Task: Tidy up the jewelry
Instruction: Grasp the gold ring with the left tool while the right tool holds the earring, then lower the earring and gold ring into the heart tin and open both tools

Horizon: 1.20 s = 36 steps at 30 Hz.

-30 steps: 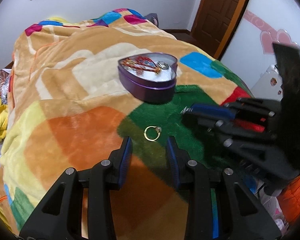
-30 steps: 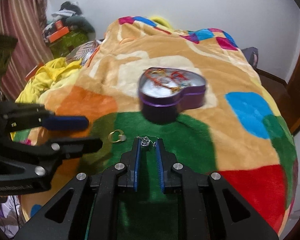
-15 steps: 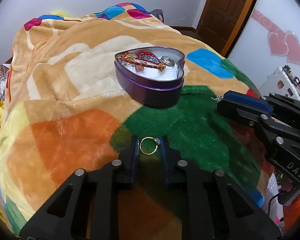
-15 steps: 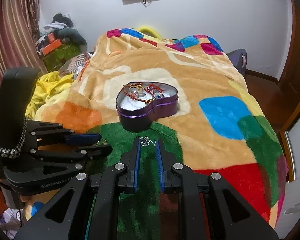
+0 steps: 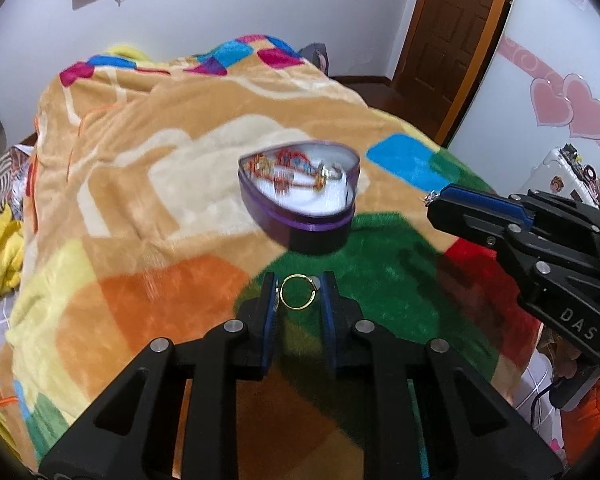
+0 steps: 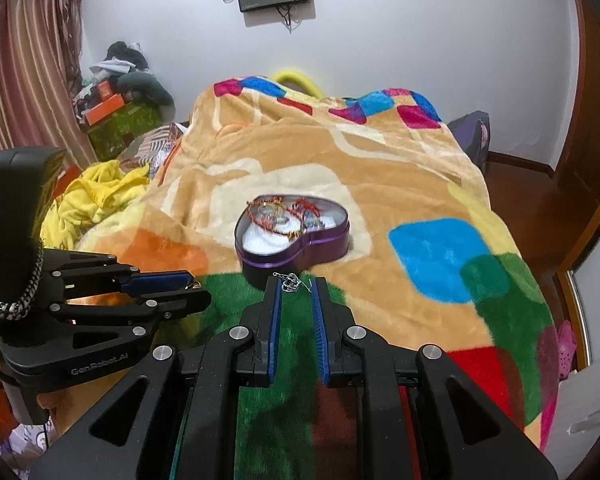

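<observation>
Between the blue pads of the left gripper (image 5: 298, 294), in the left wrist view, a thin gold ring (image 5: 297, 292) stands pinched on edge, its small stone against the right-hand pad; the jaws are drawn in narrow and clamp the ring above the green patch of the patchwork blanket (image 5: 132, 184). Beyond the tips, a purple heart-shaped tin (image 5: 300, 220) sits on the blanket, lid off, with red and orange beaded bracelets (image 5: 290, 170) lying across its white lining; this part of the picture is blurred. At the right edge the right gripper (image 5: 434, 200) reaches in, seen from the side, with a speck of silver chain (image 5: 430, 197) at its tip, well apart from the tin's rim.

In the right wrist view, the right gripper (image 6: 294, 284) has its jaws narrow, and the small silver chain (image 6: 290, 281) is bunched between the very tips of the pads, gripped there. Just past the tips stands the heart-shaped tin (image 6: 320, 240) on the blanket (image 6: 380, 168), the bracelets (image 6: 280, 212) draped over its near-left edge. The left gripper (image 6: 198, 292) comes in from the left, low over the orange and green patches; the ring it holds is almost hidden from this side. A heap of yellow cloth (image 6: 96, 196) lies beside the bed at left.
</observation>
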Each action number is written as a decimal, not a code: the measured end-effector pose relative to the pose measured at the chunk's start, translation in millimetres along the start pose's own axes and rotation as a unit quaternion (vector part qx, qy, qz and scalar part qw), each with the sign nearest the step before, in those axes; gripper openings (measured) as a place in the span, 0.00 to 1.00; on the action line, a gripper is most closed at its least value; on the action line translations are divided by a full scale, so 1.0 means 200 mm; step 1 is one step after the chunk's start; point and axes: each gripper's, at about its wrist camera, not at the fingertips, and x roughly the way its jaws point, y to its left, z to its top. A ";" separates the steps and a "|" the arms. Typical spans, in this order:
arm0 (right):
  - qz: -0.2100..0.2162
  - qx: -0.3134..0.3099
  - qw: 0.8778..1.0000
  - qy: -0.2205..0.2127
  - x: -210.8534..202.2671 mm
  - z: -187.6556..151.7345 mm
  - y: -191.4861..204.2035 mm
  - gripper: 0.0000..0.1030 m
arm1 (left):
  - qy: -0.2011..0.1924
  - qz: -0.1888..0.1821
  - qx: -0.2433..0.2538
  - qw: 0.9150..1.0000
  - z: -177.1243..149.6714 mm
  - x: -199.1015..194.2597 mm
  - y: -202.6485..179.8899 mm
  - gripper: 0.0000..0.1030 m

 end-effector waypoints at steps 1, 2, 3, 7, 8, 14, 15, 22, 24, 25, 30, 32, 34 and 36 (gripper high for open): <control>0.000 0.000 1.000 -0.002 0.00 0.01 0.00 0.13 | -0.005 0.000 0.000 1.000 0.02 -0.01 0.00 0.19; 0.000 0.001 1.000 -0.006 -0.01 0.02 0.00 0.13 | -0.011 -0.001 0.000 1.000 0.03 -0.02 0.00 0.19; -0.001 0.000 1.000 -0.009 -0.01 0.03 0.00 0.13 | -0.016 -0.001 0.001 1.000 0.05 -0.04 0.00 0.19; -0.002 -0.003 1.000 -0.023 -0.03 0.08 0.00 0.13 | -0.036 -0.006 -0.002 0.999 0.10 -0.08 0.00 0.19; -0.002 -0.003 1.000 -0.026 -0.04 0.09 0.00 0.13 | -0.040 -0.007 -0.003 0.999 0.11 -0.09 0.00 0.19; 0.000 -0.013 0.999 -0.039 -0.03 0.14 0.02 0.14 | -0.061 -0.007 0.000 0.998 0.18 -0.13 0.01 0.19; 0.001 -0.014 0.999 -0.040 -0.02 0.15 0.03 0.14 | -0.064 -0.007 0.001 0.998 0.20 -0.13 0.01 0.19; 0.004 -0.013 0.999 -0.043 0.03 0.18 0.03 0.14 | -0.074 -0.011 0.002 0.997 0.26 -0.11 0.03 0.19; 0.005 -0.011 0.999 -0.042 0.05 0.19 0.03 0.14 | -0.074 -0.013 0.002 0.997 0.28 -0.09 0.04 0.19; 0.006 -0.011 0.999 -0.040 0.06 0.19 0.02 0.14 | -0.072 -0.014 0.001 0.997 0.28 -0.08 0.04 0.19; 0.006 -0.018 0.999 -0.029 0.11 0.19 0.02 0.14 | -0.066 -0.025 -0.004 0.997 0.31 -0.02 0.07 0.19; 0.007 -0.021 0.999 -0.023 0.14 0.20 0.02 0.14 | -0.064 -0.029 -0.006 0.998 0.32 0.00 0.08 0.19; 0.006 -0.023 1.000 -0.017 0.17 0.20 0.01 0.14 | -0.060 -0.031 -0.005 0.998 0.33 0.02 0.09 0.19; 0.006 -0.022 1.000 -0.013 0.19 0.19 0.01 0.14 | -0.056 -0.032 -0.002 0.998 0.34 0.05 0.09 0.19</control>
